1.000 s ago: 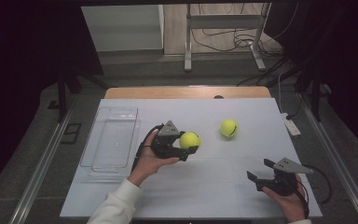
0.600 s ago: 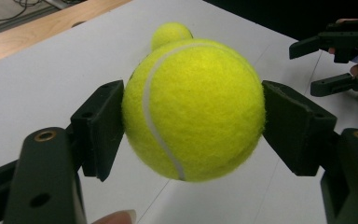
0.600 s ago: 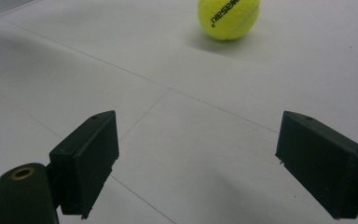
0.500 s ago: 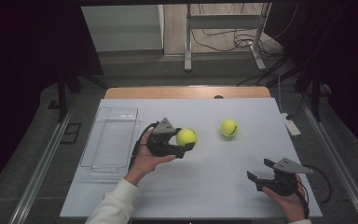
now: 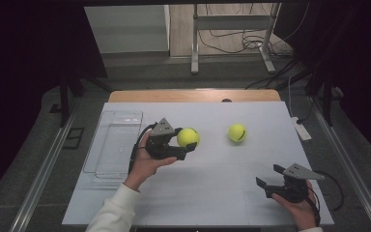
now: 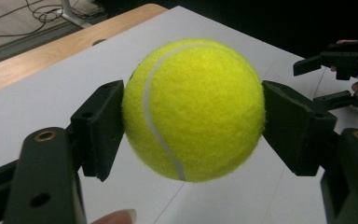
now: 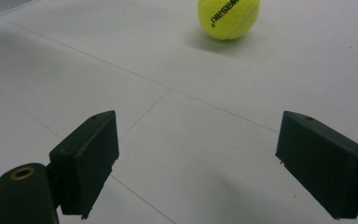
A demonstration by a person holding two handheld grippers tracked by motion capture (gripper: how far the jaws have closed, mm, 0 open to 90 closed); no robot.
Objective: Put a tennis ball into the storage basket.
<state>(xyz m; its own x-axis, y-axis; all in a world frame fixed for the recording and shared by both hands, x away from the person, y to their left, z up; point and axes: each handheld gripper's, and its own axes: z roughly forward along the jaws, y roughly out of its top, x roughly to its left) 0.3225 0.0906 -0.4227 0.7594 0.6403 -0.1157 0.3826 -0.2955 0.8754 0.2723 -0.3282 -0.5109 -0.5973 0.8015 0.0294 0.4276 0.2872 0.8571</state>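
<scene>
- A yellow tennis ball sits clamped between the two black pads of the left gripper, one pad pressed to each side, the ball carried clear of the white table.
- In the high view the held ball hangs over the table's left-centre, with the clear plastic tray lying to its left, near the table's left edge; that leftward line from ball to tray looks to be what the coming move depends on.
- A round ball has no long axis, so the grip needs no turning; only the sideways carry seems to matter.
- A second tennis ball rests on the table to the right of the held one, well apart from it.
- The right gripper sits near the table's front right corner, jaws wide and empty, pointing toward that loose ball, which lies well ahead of its pads.
- Of the two hands, the right is the nearer to the loose ball; the left is the nearer to the tray.
</scene>
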